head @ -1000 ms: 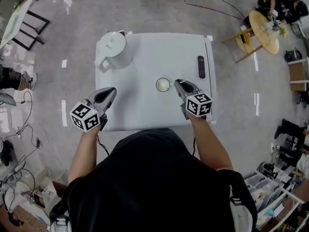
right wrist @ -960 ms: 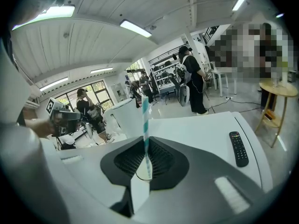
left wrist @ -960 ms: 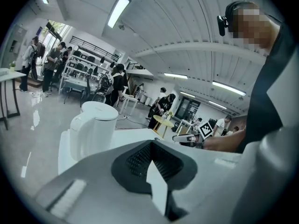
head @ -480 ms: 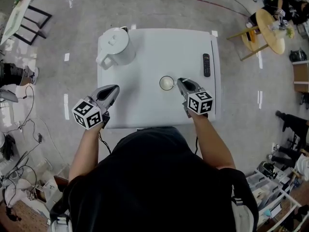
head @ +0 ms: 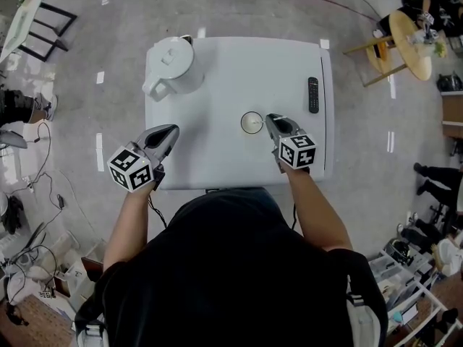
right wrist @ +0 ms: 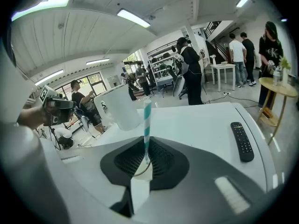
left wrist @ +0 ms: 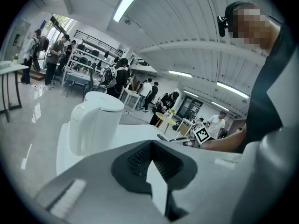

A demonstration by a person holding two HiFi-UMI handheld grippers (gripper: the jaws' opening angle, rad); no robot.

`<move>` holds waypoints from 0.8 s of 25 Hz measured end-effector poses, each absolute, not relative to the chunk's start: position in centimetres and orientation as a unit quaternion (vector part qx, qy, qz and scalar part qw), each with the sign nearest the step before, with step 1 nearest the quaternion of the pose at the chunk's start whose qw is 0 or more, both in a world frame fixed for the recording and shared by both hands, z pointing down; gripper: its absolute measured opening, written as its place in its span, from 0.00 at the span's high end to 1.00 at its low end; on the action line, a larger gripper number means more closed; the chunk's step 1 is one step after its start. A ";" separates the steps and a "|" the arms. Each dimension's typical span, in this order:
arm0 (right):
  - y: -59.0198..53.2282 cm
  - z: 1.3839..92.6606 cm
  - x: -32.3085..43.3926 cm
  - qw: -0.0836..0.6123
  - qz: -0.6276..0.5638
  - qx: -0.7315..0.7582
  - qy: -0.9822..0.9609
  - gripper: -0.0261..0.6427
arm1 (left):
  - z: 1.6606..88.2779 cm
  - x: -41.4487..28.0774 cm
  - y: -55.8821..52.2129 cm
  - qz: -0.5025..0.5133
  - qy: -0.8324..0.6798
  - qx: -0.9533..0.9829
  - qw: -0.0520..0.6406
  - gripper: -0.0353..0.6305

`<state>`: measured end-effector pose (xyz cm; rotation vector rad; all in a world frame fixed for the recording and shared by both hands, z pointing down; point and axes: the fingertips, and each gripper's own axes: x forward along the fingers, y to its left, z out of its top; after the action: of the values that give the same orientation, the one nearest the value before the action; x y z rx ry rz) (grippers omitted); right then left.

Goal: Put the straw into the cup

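Observation:
A small white cup (head: 251, 122) stands on the white table (head: 239, 71), right of centre. My right gripper (head: 272, 121) sits just right of the cup, its tips close to the rim. It is shut on a teal-and-white striped straw (right wrist: 146, 125), which stands upright between the jaws in the right gripper view. The straw is too small to make out in the head view. My left gripper (head: 169, 131) hovers at the table's front left, well away from the cup, shut with nothing in it.
A white kettle (head: 173, 67) stands at the table's back left corner and fills the left of the left gripper view as kettle (left wrist: 96, 122). A black remote (head: 312, 95) lies near the right edge. People, tables and shelves stand around the room.
The head camera has drifted, so the table sits slightly higher in view. Both grippers keep almost the same places relative to the cup; the right one still holds the straw.

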<state>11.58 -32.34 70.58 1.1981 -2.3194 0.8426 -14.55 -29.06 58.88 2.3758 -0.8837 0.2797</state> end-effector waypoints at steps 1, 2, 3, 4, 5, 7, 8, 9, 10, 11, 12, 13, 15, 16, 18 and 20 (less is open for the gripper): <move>-32.4 70.7 11.5 0.199 0.301 0.428 -0.829 0.88 | 58.9 -14.5 -29.1 0.104 -0.331 0.891 0.293 0.95; -32.4 70.9 11.5 0.200 0.302 0.428 -0.828 0.88 | 59.0 -14.5 -29.2 0.103 -0.331 0.891 0.295 0.95; -32.4 71.1 11.4 0.201 0.303 0.427 -0.828 0.88 | 59.1 -14.5 -29.3 0.102 -0.331 0.890 0.296 0.94; -32.4 71.2 11.3 0.202 0.303 0.427 -0.828 0.88 | 59.3 -14.5 -29.3 0.102 -0.330 0.890 0.298 0.94; -32.4 71.4 11.3 0.204 0.304 0.426 -0.827 0.88 | 59.5 -14.5 -29.3 0.102 -0.330 0.889 0.299 0.94; -32.4 71.8 11.2 0.207 0.305 0.426 -0.826 0.88 | 59.7 -14.5 -29.5 0.103 -0.329 0.889 0.301 0.94; -32.5 71.9 11.1 0.208 0.305 0.426 -0.826 0.88 | 59.8 -14.4 -29.6 0.103 -0.328 0.889 0.302 0.95; -32.5 72.0 11.0 0.209 0.305 0.426 -0.826 0.88 | 59.8 -14.4 -29.6 0.103 -0.328 0.889 0.302 0.94; -32.5 72.1 10.9 0.211 0.305 0.426 -0.825 0.88 | 59.8 -14.4 -29.7 0.103 -0.328 0.889 0.303 0.94; -32.5 72.3 10.9 0.213 0.305 0.426 -0.825 0.88 | 59.8 -14.4 -29.8 0.103 -0.328 0.889 0.303 0.94; -32.5 72.4 10.8 0.214 0.305 0.427 -0.824 0.88 | 59.9 -14.4 -29.8 0.103 -0.328 0.889 0.303 0.95; -32.5 72.5 10.8 0.216 0.305 0.428 -0.823 0.88 | 59.9 -14.4 -29.9 0.103 -0.327 0.889 0.304 0.94; -32.6 72.6 10.7 0.218 0.305 0.431 -0.821 0.88 | 59.9 -14.4 -29.9 0.103 -0.327 0.888 0.305 0.94; -32.6 72.7 10.7 0.218 0.305 0.431 -0.821 0.88 | 60.0 -14.4 -29.9 0.103 -0.327 0.888 0.306 0.95; -32.6 72.7 10.7 0.218 0.305 0.432 -0.820 0.88 | 59.9 -14.4 -29.9 0.102 -0.328 0.888 0.306 0.94; -32.7 72.7 10.7 0.218 0.304 0.433 -0.820 0.88 | 59.9 -14.5 -29.8 0.101 -0.328 0.887 0.309 0.94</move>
<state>10.66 -32.73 72.67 1.1977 -2.2712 0.8407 -14.48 -29.83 59.93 2.3443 -0.8682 0.2663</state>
